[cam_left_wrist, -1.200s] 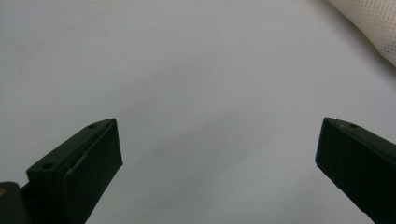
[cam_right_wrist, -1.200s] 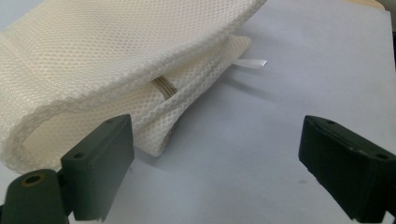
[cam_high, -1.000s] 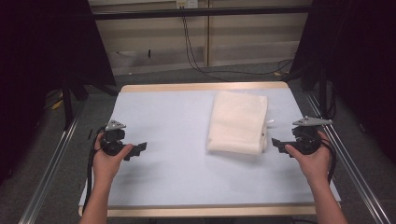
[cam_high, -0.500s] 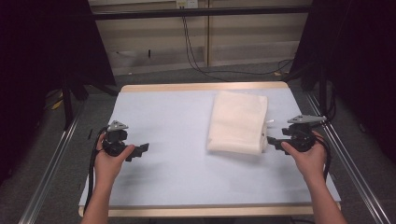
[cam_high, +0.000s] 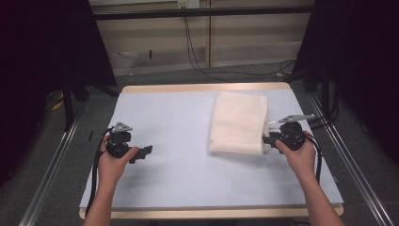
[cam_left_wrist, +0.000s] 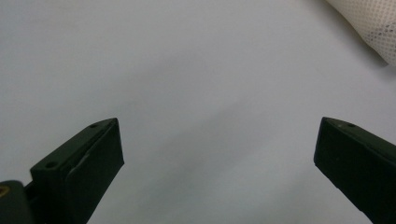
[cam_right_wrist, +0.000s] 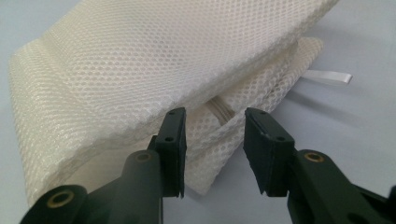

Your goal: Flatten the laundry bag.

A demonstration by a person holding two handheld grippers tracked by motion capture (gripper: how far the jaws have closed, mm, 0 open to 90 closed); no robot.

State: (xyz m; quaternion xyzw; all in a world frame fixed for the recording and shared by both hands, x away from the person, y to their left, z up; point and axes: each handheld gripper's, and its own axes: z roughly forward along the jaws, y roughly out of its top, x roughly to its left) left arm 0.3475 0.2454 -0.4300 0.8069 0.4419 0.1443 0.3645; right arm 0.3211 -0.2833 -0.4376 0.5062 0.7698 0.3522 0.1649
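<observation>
A folded cream mesh cloth (cam_high: 240, 122) lies on the right half of the pale blue mat (cam_high: 179, 113). My right gripper (cam_high: 267, 139) is at the cloth's near right edge. In the right gripper view its jaws (cam_right_wrist: 213, 116) have just been closing and stand half apart, with the lower mesh layer (cam_right_wrist: 140, 70) and a seam strip between them; the pads do not visibly press on it. My left gripper (cam_high: 146, 151) rests at the mat's left, its jaws (cam_left_wrist: 219, 126) wide open over bare mat. A corner of the cloth (cam_left_wrist: 369, 28) lies far off in the left gripper view.
A white ribbon tag (cam_right_wrist: 327, 77) sticks out from the cloth's right side. The mat sits on a wooden board (cam_high: 207, 87) with metal rails (cam_high: 350, 155) along both sides. Cables (cam_high: 197, 52) lie on the floor behind the table.
The right gripper has moved left up to the cloth's edge and its jaws have narrowed around the mesh. The left gripper has stayed put.
</observation>
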